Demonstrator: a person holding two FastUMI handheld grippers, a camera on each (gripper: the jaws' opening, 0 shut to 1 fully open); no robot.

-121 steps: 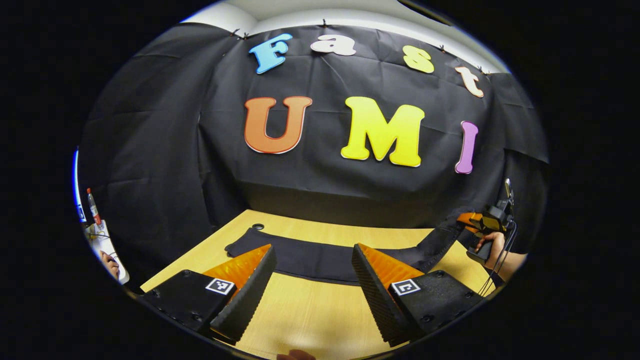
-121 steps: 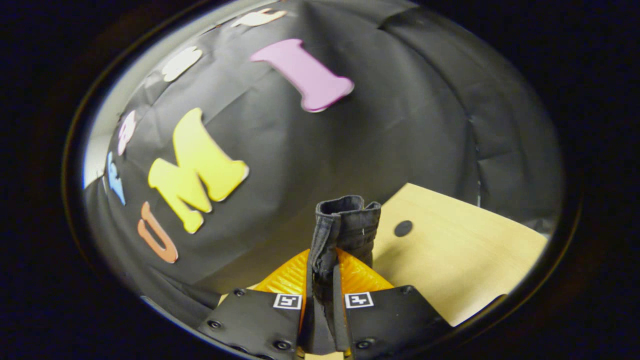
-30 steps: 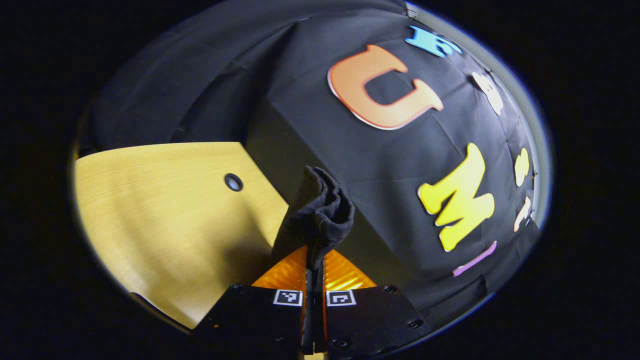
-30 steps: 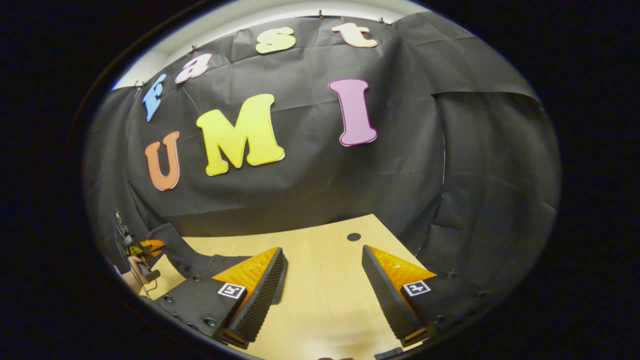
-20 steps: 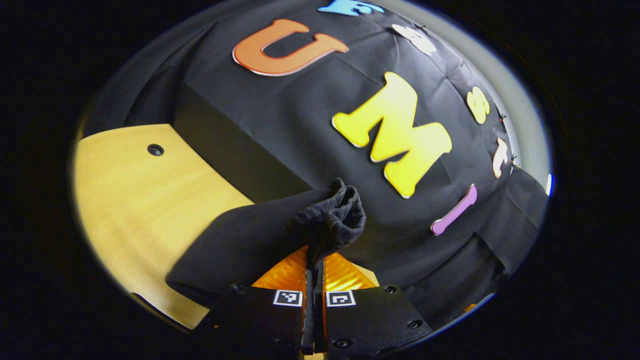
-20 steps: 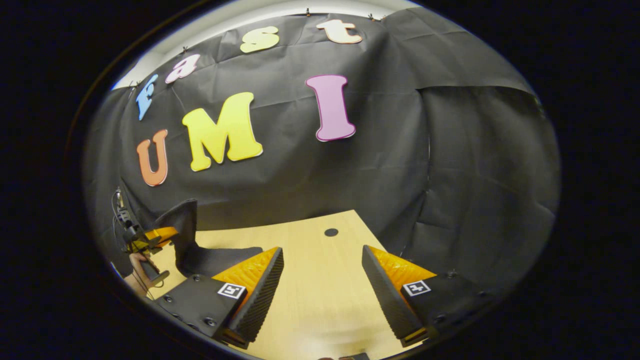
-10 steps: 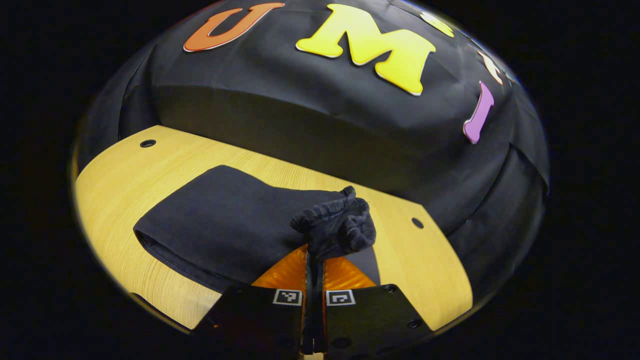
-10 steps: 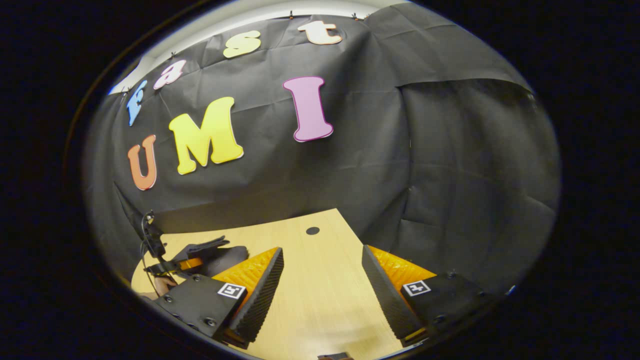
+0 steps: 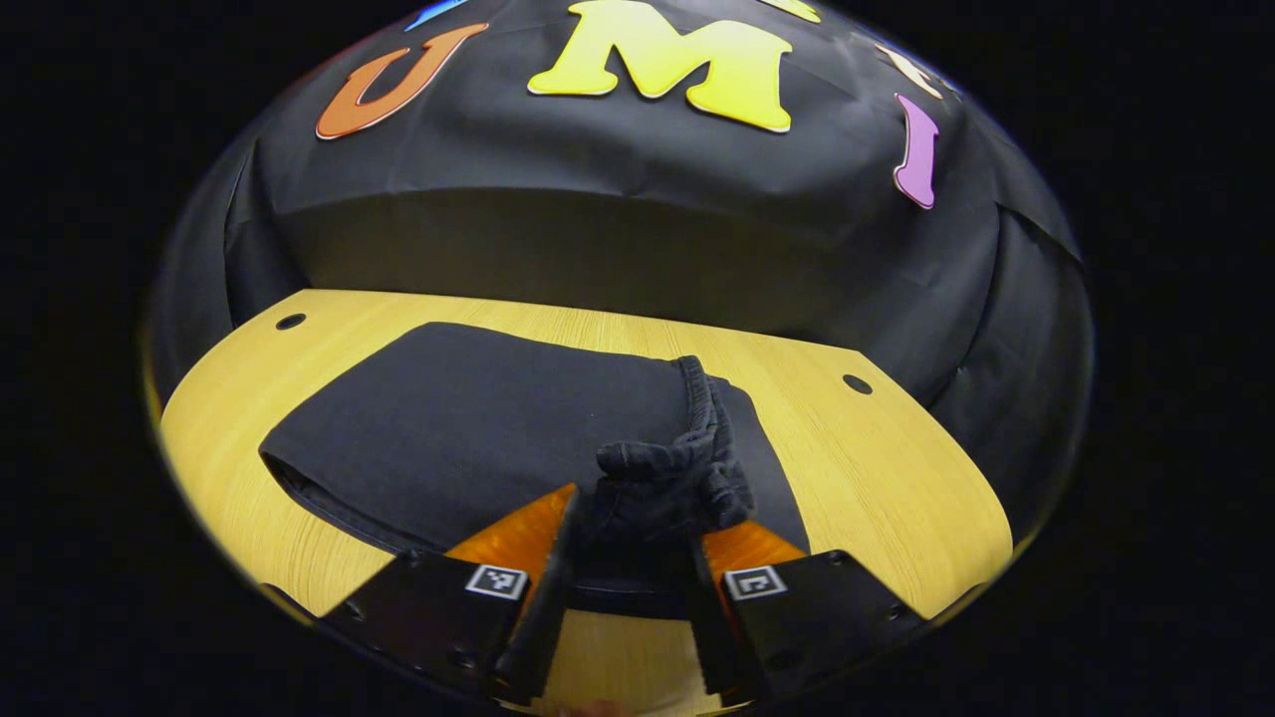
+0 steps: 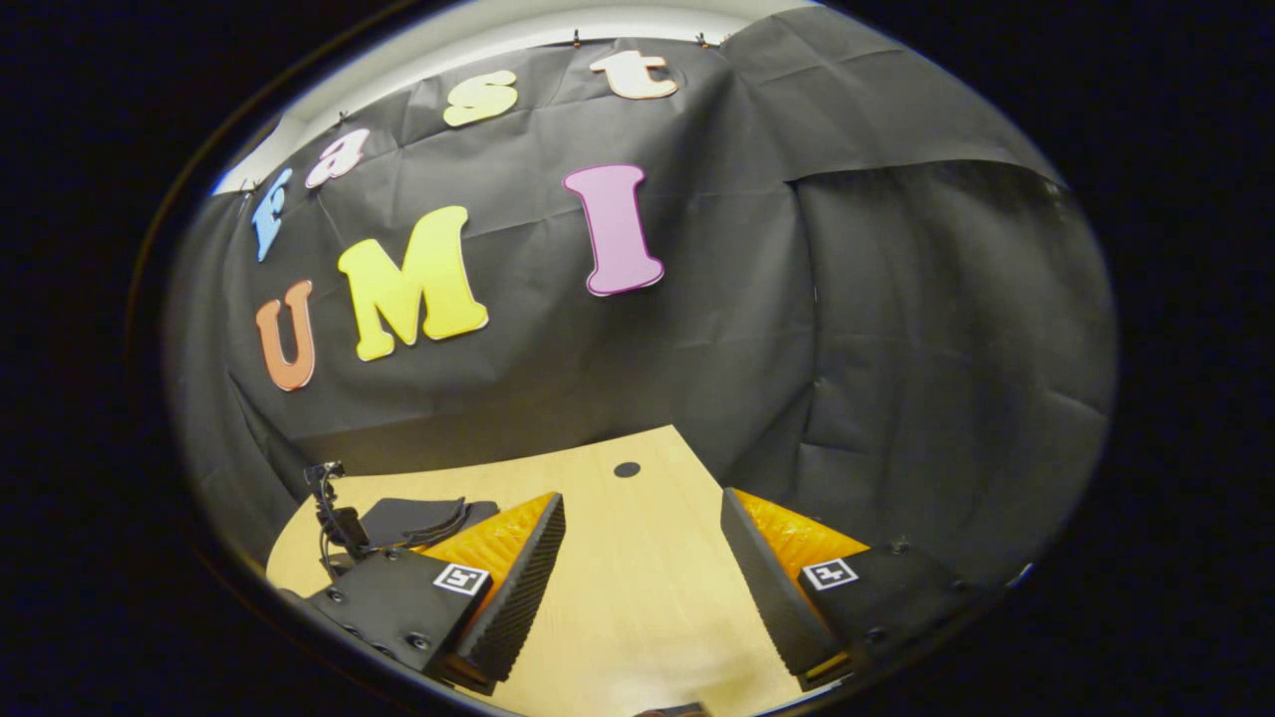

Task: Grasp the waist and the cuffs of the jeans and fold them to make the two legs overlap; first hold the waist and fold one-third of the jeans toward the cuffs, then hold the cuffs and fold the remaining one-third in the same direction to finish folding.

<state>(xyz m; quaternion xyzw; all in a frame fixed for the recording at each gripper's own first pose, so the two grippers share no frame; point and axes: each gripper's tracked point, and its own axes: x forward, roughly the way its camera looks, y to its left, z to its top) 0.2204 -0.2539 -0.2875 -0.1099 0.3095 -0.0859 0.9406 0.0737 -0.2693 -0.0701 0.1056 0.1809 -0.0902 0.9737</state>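
Desk (image 9: 887, 468): pale wood, bare at the near right; two small dark holes toward the far edge.
Jeans (image 9: 478, 428): dark, folded into a flat stacked block at mid-desk in the left gripper view; seen far left in the right gripper view (image 10: 408, 518), low and flat.
Cuffs (image 9: 672, 478): bunched into a small crumpled knot atop the near right edge of the folded block, just ahead of the left tongs.
Left tongs (image 9: 626, 588): half a second before, clamped flat on the cuffs; now parted to a moderate gap, the knot lying between the tips and no longer pinched, though contact with the inner faces hard to rule out.
Right tongs (image 10: 642, 573): spread wide over bare desk, holding nothing, well apart from the jeans; much the same as in the preceding second.
Change: cuff end carried over and laid down upon the block within the last second and a half, then let go.
Meaning: final third judged folded over, so task apparently at its end.
Remaining: cuff knot not flattened; a tidy withdrawal needed so as not to drag the top layer back.
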